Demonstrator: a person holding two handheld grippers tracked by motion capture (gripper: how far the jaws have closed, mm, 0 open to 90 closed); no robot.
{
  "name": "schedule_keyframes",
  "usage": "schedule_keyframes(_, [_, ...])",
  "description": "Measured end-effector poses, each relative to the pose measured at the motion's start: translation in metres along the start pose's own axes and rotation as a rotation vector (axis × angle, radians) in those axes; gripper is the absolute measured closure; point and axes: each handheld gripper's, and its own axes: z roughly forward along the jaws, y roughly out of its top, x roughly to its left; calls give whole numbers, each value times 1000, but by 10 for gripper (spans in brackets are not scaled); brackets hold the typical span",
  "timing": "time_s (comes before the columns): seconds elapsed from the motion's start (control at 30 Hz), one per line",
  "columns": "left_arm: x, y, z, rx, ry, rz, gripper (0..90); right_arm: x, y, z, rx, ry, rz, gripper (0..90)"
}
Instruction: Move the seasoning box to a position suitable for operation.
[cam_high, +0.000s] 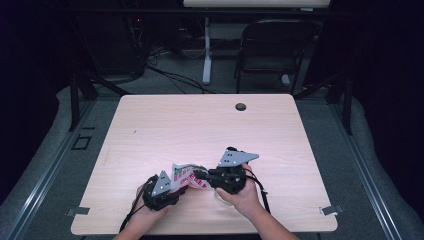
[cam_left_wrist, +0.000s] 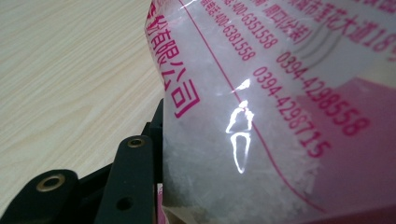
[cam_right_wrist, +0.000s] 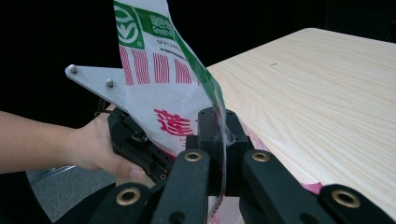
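A clear plastic bag (cam_high: 184, 176) of white granules with red and green print is held above the table's near edge between both grippers. My left gripper (cam_high: 181, 189) is shut on the bag's lower left part. In the left gripper view the bag (cam_left_wrist: 261, 116) presses against the one visible black finger (cam_left_wrist: 133, 177) and hides the other. My right gripper (cam_high: 201, 175) is shut on the bag's right edge. In the right gripper view the film (cam_right_wrist: 163, 88) stands upright, pinched between the fingertips (cam_right_wrist: 208, 128). The left gripper (cam_right_wrist: 135, 137) and its hand show behind it.
The light wooden table (cam_high: 200, 125) has a round cable hole (cam_high: 240, 106) at its far edge. A black chair (cam_high: 272, 47) and a white desk leg (cam_high: 206, 50) stand beyond the table. Cables trail from both grippers over the near edge.
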Motion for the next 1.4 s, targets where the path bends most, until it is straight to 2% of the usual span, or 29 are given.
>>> schedule_keyframes(0.13, [-1,2,-1,10,18,5,604,-1,-1,-1,-3,-5,2,900])
schedule_keyframes(0.37, [-2,7,-3,22,61,53,614,-1,-1,-3,-9,-7,-2,900])
schedule_keyframes(0.6, [-3,11,-4,34,76,73,625,-1,-1,-7,-3,-24,-7,895])
schedule_keyframes(1.07, [-2,14,-5,28,83,74,640,-5,-2,-12,-12,-19,27,803])
schedule_keyframes(1.13, [-2,14,-5,19,85,66,642,-6,-2,-12,-10,-21,25,784])
schedule_keyframes(1.4, [-1,14,-7,20,103,81,646,-5,0,-17,-18,-25,19,746])
